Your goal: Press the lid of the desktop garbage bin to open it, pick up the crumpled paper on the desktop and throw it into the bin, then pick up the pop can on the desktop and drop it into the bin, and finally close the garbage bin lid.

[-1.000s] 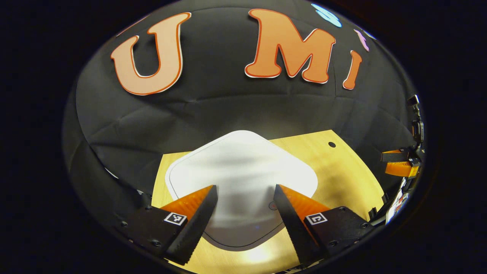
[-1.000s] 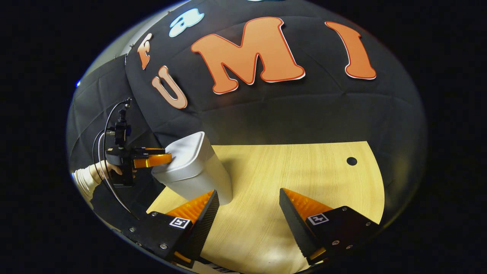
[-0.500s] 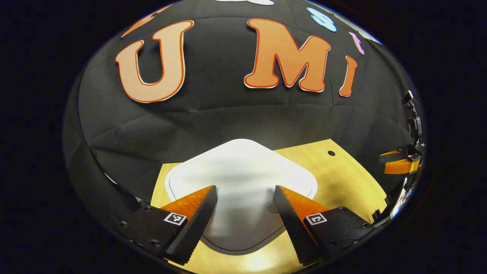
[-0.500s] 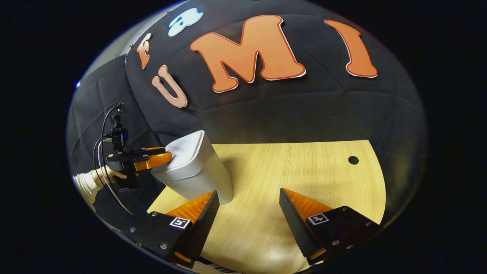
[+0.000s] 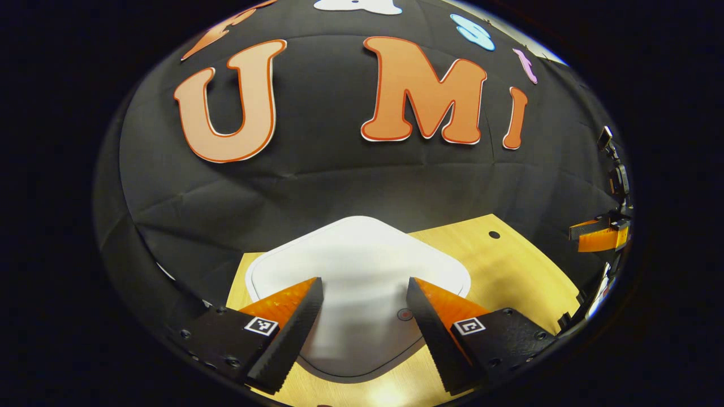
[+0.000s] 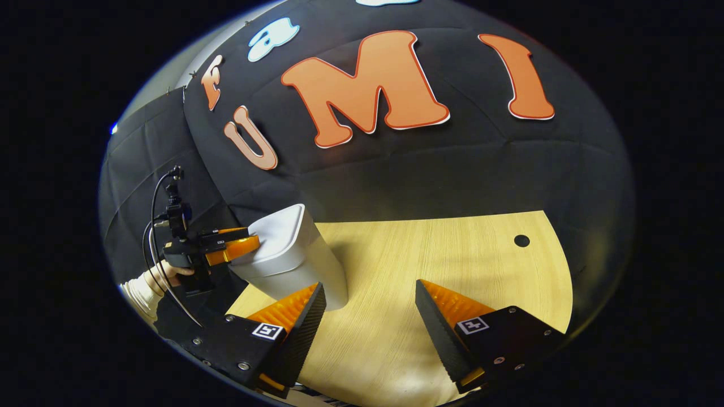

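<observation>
Hovering over a closed bin lid, with no paper or can seen on the bench.

The left gripper (image 5: 362, 316), fingers spread and empty, hangs above the white bin (image 6: 294, 265) near the bench's (image 6: 452, 265) left edge; the lid (image 5: 362, 265) lies flat, so this looks like the closing stage or the very start. The right gripper (image 6: 370, 322) waits open, empty, over bare bench.

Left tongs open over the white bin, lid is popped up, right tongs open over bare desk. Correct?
Not quite: the bin lid is shut, lying flat on the white bin, as the left gripper view shows. The rest holds: the left tongs are open over it, and the right tongs are open over the bare desk.
</observation>
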Motion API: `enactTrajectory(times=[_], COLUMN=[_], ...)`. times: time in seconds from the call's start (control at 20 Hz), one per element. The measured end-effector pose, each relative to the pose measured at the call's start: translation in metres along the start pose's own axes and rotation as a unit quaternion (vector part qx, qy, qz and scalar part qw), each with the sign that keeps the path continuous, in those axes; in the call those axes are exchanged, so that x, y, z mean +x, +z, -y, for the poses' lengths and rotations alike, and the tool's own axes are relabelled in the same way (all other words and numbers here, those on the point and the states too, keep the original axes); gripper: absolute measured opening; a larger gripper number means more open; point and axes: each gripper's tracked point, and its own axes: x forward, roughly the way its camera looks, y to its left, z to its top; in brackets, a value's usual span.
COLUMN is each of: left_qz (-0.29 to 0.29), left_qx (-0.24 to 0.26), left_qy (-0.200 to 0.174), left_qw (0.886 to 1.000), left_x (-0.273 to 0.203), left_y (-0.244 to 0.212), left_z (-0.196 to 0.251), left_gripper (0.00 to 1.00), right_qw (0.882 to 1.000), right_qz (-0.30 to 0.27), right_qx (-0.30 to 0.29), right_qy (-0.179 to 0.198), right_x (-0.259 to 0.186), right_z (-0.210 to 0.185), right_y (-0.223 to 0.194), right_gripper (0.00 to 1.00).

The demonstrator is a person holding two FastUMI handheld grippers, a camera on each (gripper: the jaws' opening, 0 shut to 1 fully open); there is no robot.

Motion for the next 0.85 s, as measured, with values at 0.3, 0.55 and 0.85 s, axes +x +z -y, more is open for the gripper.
enactTrajectory(times=[0.3, 0.55, 0.85], left_qz=[0.034, 0.063, 0.087], left_qx=[-0.001, -0.003, -0.005], left_qy=[-0.031, -0.067, -0.102], left_qw=[0.999, 0.996, 0.991], left_x=[-0.006, -0.022, -0.042], left_y=[0.035, 0.06, 0.07], left_z=[0.048, 0.096, 0.144], left_gripper=[0.96, 0.96, 0.96], right_qw=[0.999, 0.997, 0.99], right_qz=[0.031, 0.065, 0.116], right_qx=[0.004, -0.009, -0.04], right_qy=[-0.014, -0.035, -0.063], right_x=[-0.009, -0.018, -0.033], right_z=[0.003, 0.006, 0.006], right_y=[0.015, 0.027, 0.037], right_gripper=[0.95, 0.95, 0.95])
